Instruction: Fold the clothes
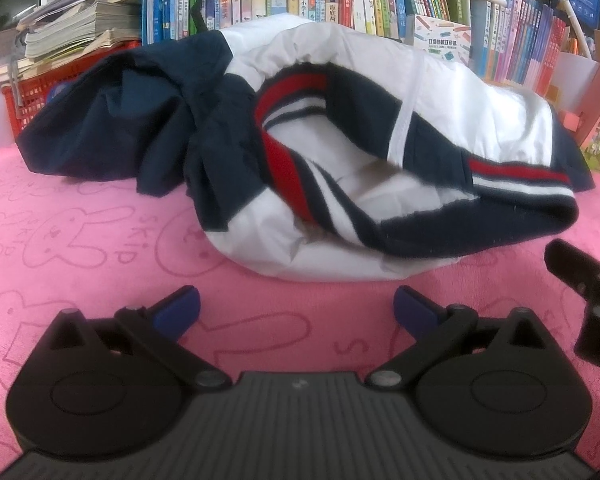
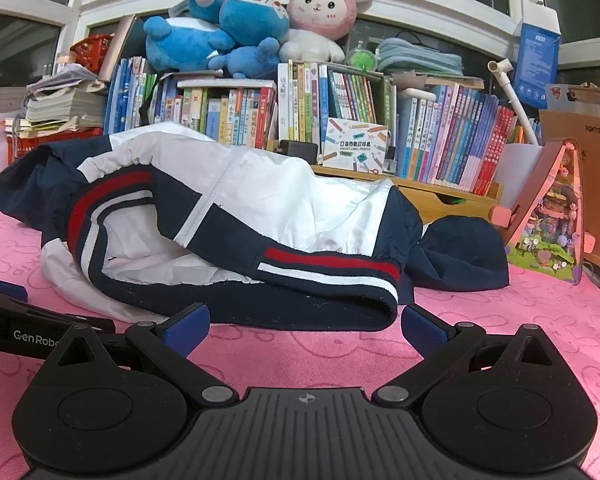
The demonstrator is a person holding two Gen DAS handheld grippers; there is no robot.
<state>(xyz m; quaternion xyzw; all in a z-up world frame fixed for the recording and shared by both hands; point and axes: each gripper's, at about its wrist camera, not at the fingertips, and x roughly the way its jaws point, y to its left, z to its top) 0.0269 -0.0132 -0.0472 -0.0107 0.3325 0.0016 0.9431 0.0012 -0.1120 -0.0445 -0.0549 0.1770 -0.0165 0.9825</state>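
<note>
we see a crumpled jacket (image 1: 312, 152) in navy and white with red and white stripes, lying in a loose heap on a pink towel (image 1: 80, 248) printed with rabbit outlines. in the right wrist view the same jacket (image 2: 236, 216) fills the middle of the towel (image 2: 320, 352), its ribbed navy hem nearest us and a navy sleeve trailing off to the right.

our left hand-held gripper (image 1: 296, 308) hovers just in front of the white edge of the jacket, blue-padded fingers spread wide and holding nothing. our right hand-held gripper (image 2: 304, 324) sits low before the ribbed hem, fingers likewise spread apart and not touching the cloth (its right fingertip is just beside the hem's corner).

behind the jacket stands a row of books (image 2: 340, 108), with a red basket (image 1: 32, 96) under a stack of papers at the left. blue plush toys (image 2: 220, 28) and a pink rabbit plush (image 2: 320, 12) sit on top of the books.
</note>
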